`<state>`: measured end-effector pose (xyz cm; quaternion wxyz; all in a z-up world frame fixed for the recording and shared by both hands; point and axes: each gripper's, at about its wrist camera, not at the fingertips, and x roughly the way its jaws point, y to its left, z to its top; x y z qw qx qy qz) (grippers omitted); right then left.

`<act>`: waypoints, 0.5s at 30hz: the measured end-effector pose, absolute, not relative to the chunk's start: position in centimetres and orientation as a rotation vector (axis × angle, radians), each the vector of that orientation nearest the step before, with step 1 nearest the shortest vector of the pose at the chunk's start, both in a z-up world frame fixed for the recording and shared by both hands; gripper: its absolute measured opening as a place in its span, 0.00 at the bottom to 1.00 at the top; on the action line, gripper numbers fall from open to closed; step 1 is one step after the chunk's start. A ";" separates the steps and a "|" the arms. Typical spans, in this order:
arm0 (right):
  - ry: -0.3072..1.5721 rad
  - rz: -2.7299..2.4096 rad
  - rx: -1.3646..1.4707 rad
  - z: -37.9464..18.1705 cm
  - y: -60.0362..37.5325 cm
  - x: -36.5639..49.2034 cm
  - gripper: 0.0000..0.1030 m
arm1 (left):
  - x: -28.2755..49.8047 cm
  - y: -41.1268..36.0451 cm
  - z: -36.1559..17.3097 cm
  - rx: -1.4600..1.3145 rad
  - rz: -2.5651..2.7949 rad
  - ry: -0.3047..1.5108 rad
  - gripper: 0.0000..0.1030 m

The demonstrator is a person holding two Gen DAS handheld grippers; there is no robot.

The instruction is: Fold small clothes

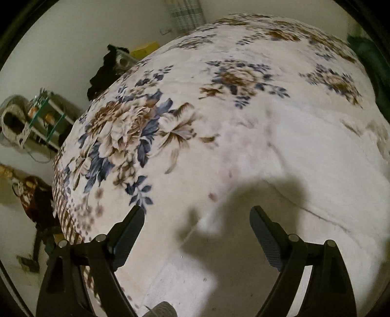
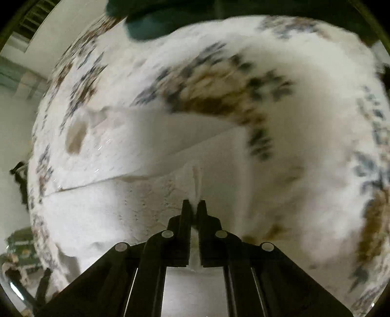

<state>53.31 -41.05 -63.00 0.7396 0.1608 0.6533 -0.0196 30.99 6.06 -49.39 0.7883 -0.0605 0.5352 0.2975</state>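
As viewed from the left wrist, found the left gripper [image 1: 197, 220] aimed steeply down over the bed, jaws spread wide and nothing between them. Noted both black fingers [image 1: 132, 229] clear of the cloth below, no contact visible. Recorded a hard dark shadow [image 1: 256, 195] cast on the fabric just ahead of the fingertips.

Located the white garment [image 1: 170, 275] directly beneath and ahead of that gripper, lying flat on the floral blanket [image 1: 126, 126]. Noted a faint speckled print and a thin seam line running across it. Unable to trace its full outline against the pale ground of the blanket.

As viewed from the right wrist, found the right gripper [image 2: 194, 203] pointing almost straight down, jaws pressed together on a raised pinch of the white garment [image 2: 117, 207]. Observed a narrow ridge of white cloth standing up between the fingertips and running away from them. Noted a folded edge of the same garment crossing the view to the left of the gripper. Marked heavy blur over the floral blanket [image 2: 219, 92] in this view; finer detail not readable.

Recorded a dark green item [image 2: 151, 22] at the far edge of the bed. Noted dark clothing [image 1: 104, 70] and a cluttered shelf [image 1: 46, 117] off the bed's left side, well apart from both grippers.
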 end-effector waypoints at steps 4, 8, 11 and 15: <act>1.495 -0.087 0.284 -64.7 -42.3 53.1 0.05 | 32.9 7.2 -49.8 -0.183 0.640 1.143 0.86; 1.559 -0.096 0.290 -66.6 -43.1 52.6 0.05 | 35.8 8.1 -50.9 -0.194 0.617 1.145 0.86; 1.591 -0.098 0.378 -66.2 -43.8 52.2 0.19 | 37.4 8.6 -51.1 -0.195 0.571 1.146 0.86; 1.559 -0.089 0.514 -61.9 -46.2 50.6 0.48 | 37.4 8.2 -49.1 -0.211 0.483 1.110 0.86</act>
